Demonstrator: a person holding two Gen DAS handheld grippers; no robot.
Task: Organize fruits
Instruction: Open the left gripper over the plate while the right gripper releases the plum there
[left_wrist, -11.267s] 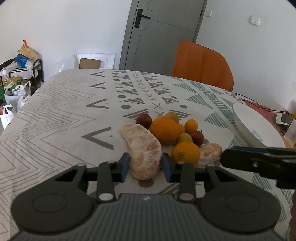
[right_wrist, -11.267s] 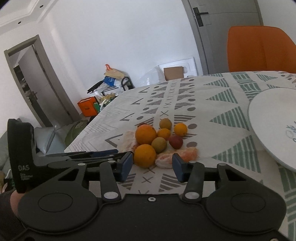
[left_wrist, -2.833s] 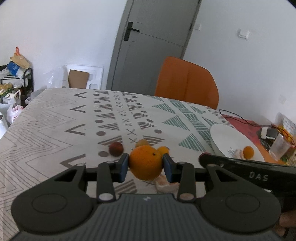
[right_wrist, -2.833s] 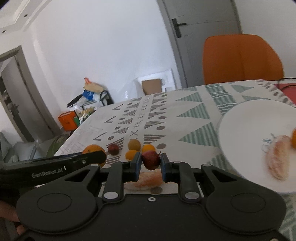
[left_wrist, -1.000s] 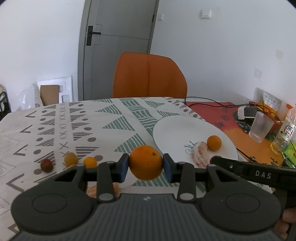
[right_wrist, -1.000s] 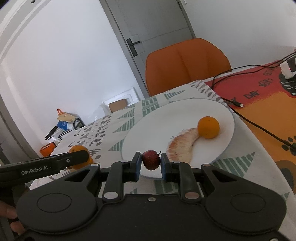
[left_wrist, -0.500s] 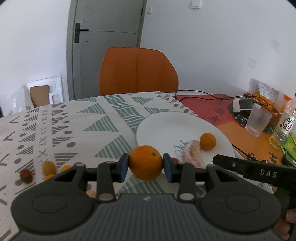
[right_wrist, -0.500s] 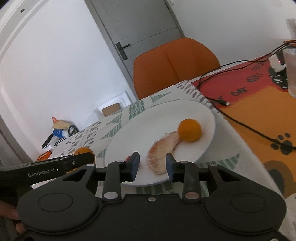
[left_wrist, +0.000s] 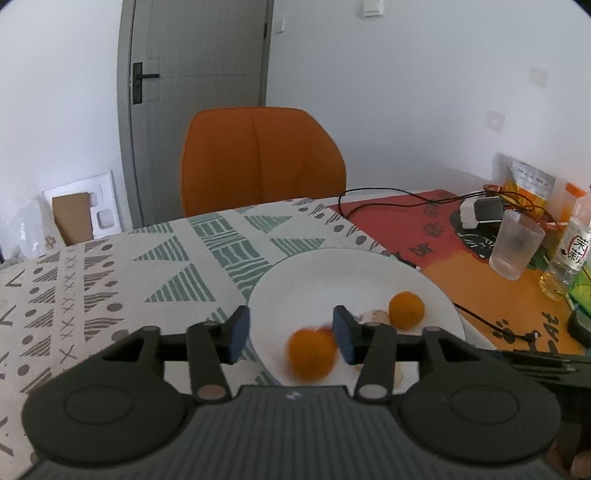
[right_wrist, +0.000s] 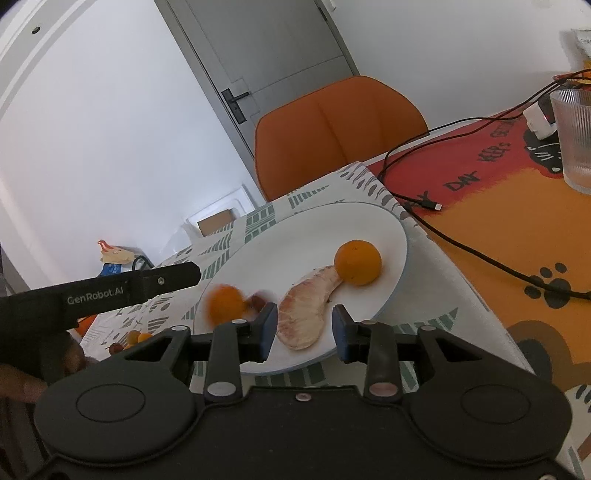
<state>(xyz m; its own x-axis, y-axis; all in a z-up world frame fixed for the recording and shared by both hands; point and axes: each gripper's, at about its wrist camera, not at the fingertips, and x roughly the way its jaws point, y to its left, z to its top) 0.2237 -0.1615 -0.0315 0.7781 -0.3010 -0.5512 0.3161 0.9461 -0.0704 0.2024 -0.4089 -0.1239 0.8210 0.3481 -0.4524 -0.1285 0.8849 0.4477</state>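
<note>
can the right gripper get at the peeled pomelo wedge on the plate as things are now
Probably yes. The right gripper is open and empty, and the pomelo wedge lies on the white plate right ahead of its fingertips, with nothing over it. The blurred big orange and the small orange sit off to either side.

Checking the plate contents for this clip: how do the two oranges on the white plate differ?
The left orange is motion-blurred, near the plate's left edge, touching a small red fruit. The right orange is sharp and still, at the right, touching the peeled pomelo segment. Both are round, whole and unpeeled.
</note>
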